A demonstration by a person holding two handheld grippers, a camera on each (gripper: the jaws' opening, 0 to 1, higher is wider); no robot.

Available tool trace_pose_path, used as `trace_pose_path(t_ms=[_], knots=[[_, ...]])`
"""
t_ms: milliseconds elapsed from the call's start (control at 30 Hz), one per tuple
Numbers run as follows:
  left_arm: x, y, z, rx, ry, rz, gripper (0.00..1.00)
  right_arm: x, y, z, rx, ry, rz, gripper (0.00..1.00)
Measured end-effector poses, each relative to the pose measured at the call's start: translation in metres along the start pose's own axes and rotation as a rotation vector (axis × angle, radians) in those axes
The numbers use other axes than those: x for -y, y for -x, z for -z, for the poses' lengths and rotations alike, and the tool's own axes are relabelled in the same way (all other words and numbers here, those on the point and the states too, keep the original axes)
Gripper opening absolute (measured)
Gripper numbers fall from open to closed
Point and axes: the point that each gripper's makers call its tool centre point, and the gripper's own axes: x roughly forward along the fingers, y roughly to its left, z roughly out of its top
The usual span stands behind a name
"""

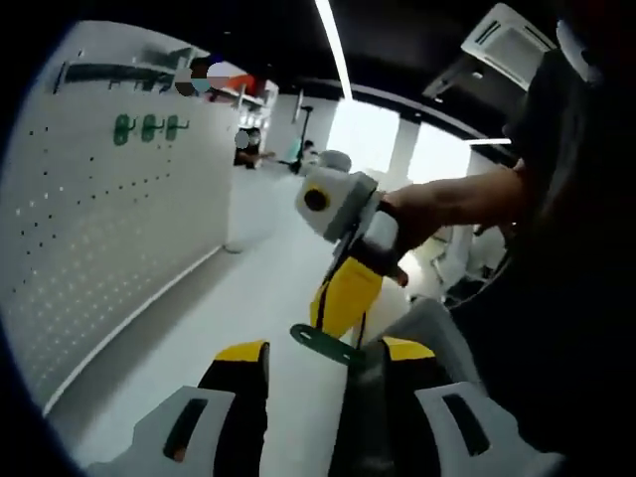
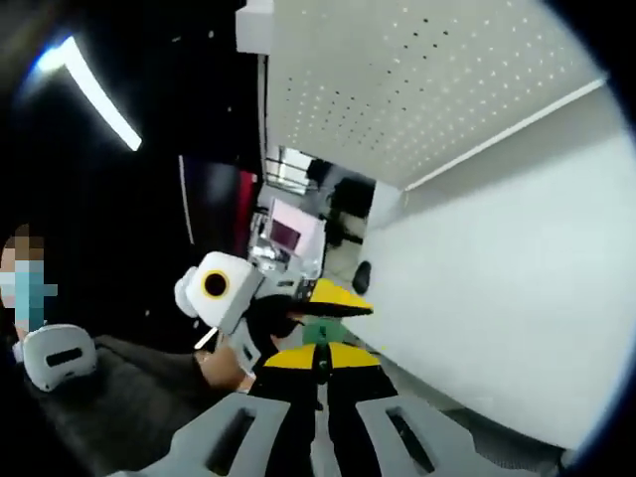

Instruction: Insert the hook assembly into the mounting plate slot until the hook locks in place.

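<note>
A small green hook (image 1: 323,343) sticks out of my right gripper (image 1: 340,323), which a hand brings in from the right with its yellow jaws shut on the piece. My left gripper (image 1: 325,350) stands open, its yellow-tipped jaws either side of the hook without closing on it. In the right gripper view the hook (image 2: 320,331) pokes up from my shut right gripper (image 2: 318,356), and the left gripper (image 2: 333,294) faces it just beyond. The white perforated mounting plate (image 1: 109,229) stands to the left of the table, away from both grippers, and reappears as the plate (image 2: 417,79).
Three green hooks (image 1: 149,127) hang high on the plate. The white table (image 1: 238,308) runs along its foot, also seen as the table (image 2: 517,278). A person (image 2: 25,283) stands at the left, next to a white object (image 2: 55,360).
</note>
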Motion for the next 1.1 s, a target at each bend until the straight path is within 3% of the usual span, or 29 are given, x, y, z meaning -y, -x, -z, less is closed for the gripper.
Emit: trace_pose_path(t_ms=[67, 133, 233, 333, 433, 533, 633, 733, 867, 967, 1100], knots=[[-0.007, 0.001, 0.001, 0.000, 0.044, -0.039, 0.57, 0.004, 0.001, -0.010, 0.026, 0.093, 0.067, 0.00], [-0.017, 0.003, 0.001, 0.003, 0.098, -0.091, 0.58, 0.010, 0.004, -0.027, 0.077, 0.241, 0.188, 0.00], [-0.031, 0.002, 0.014, -0.035, 0.219, -0.176, 0.67, 0.015, 0.007, -0.042, 0.139, 0.341, 0.298, 0.00], [-0.039, 0.001, 0.017, -0.021, 0.258, -0.236, 0.74, 0.022, 0.012, -0.052, 0.156, 0.530, 0.445, 0.00], [-0.040, 0.003, 0.018, -0.021, 0.291, -0.269, 0.80, 0.023, 0.014, -0.056, 0.151, 0.659, 0.537, 0.00], [-0.038, 0.005, 0.016, -0.006, 0.319, -0.298, 0.80, 0.018, 0.016, -0.065, 0.188, 0.772, 0.589, 0.00], [-0.034, 0.006, 0.014, 0.011, 0.290, -0.317, 0.80, 0.009, 0.020, -0.073, 0.230, 0.886, 0.642, 0.00], [-0.031, 0.005, 0.015, 0.013, 0.292, -0.321, 0.79, 0.001, 0.021, -0.073, 0.264, 0.897, 0.645, 0.00], [-0.030, 0.008, 0.008, 0.043, 0.278, -0.349, 0.66, -0.003, 0.017, -0.065, 0.256, 0.898, 0.623, 0.00], [-0.029, 0.008, -0.002, 0.098, 0.295, -0.341, 0.60, -0.005, 0.016, -0.062, 0.265, 0.902, 0.622, 0.00], [-0.034, 0.013, -0.011, 0.132, 0.272, -0.388, 0.51, -0.009, 0.013, -0.058, 0.275, 0.892, 0.612, 0.00]])
